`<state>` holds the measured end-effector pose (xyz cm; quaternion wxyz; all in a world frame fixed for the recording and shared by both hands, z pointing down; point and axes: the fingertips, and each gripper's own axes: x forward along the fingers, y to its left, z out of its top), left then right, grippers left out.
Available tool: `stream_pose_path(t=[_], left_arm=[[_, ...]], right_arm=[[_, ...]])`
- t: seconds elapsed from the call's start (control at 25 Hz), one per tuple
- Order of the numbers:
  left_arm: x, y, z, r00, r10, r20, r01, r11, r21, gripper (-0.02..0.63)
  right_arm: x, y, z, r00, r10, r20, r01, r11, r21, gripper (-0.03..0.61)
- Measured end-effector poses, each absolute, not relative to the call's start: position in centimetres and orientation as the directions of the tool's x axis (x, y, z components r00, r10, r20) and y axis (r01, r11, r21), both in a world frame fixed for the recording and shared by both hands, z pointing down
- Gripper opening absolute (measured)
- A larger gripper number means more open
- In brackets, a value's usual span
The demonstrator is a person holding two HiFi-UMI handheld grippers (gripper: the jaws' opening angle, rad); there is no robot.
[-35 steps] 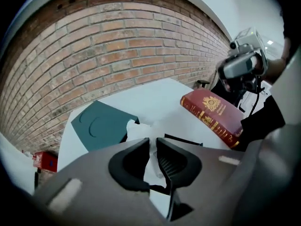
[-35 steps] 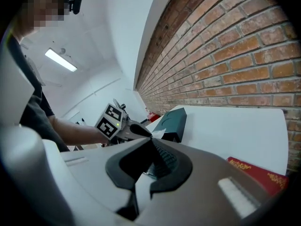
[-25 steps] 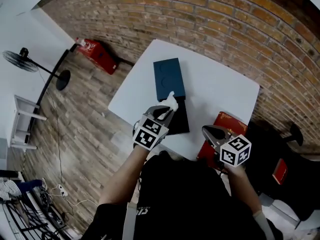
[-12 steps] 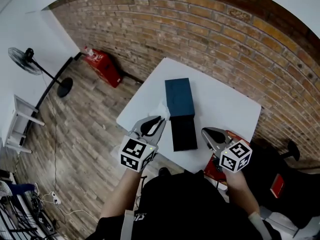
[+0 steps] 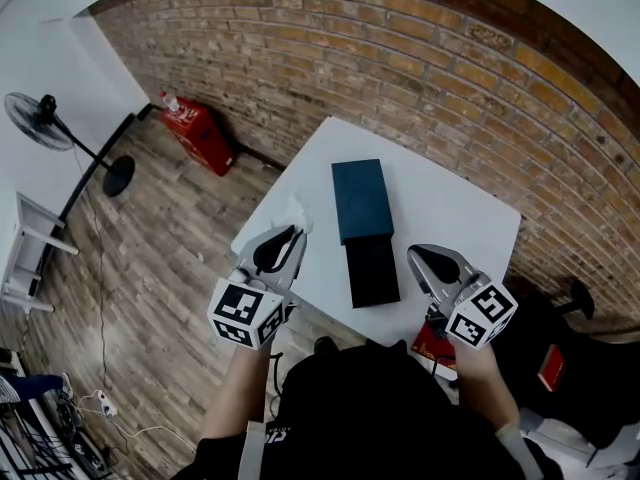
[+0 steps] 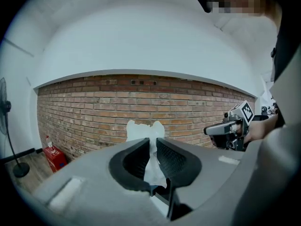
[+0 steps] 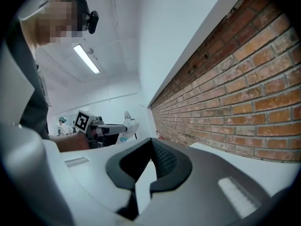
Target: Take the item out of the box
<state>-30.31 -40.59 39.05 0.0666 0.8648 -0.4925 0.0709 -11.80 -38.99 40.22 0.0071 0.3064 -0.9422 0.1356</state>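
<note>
On the white table [image 5: 440,203] lies a dark blue box lid [image 5: 361,199] with the open black box base [image 5: 372,270] just in front of it. My left gripper [image 5: 291,234] is held above the table's left edge, shut on a crumpled white paper-like item [image 5: 297,211]. In the left gripper view that white item [image 6: 144,131] sticks up between the jaws of the left gripper [image 6: 151,141]. To the right of the box base hovers my right gripper [image 5: 420,256], whose jaws meet with nothing between them [image 7: 151,141].
A brick wall [image 5: 450,78] runs behind the table. A red crate [image 5: 200,131] and a standing fan [image 5: 45,118] are on the wooden floor at the left. A red flat object [image 5: 436,341] lies beside the table's near right edge.
My left gripper has carried the white item from above the box to the left, out over the table's left edge. The right gripper has stayed near the box base.
</note>
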Motion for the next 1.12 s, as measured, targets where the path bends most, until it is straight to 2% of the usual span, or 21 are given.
stream_pose_path(t=[0.2,1.12], left_arm=[[-30.3,-41.0,38.4,0.517,-0.841,0.159,-0.855,-0.516,0.053,0.051],[-29.0,-41.7,37.5,0.538,-0.833,0.129,-0.843,-0.534,0.065,0.05]], right_arm=[[-12.1,-39.0,39.1,-0.815,-0.576,0.056,-0.573,0.788,-0.227,-0.002],[-10.5,-39.5,39.9,-0.785,-0.613,0.089,-0.617,0.76,-0.204,-0.002]])
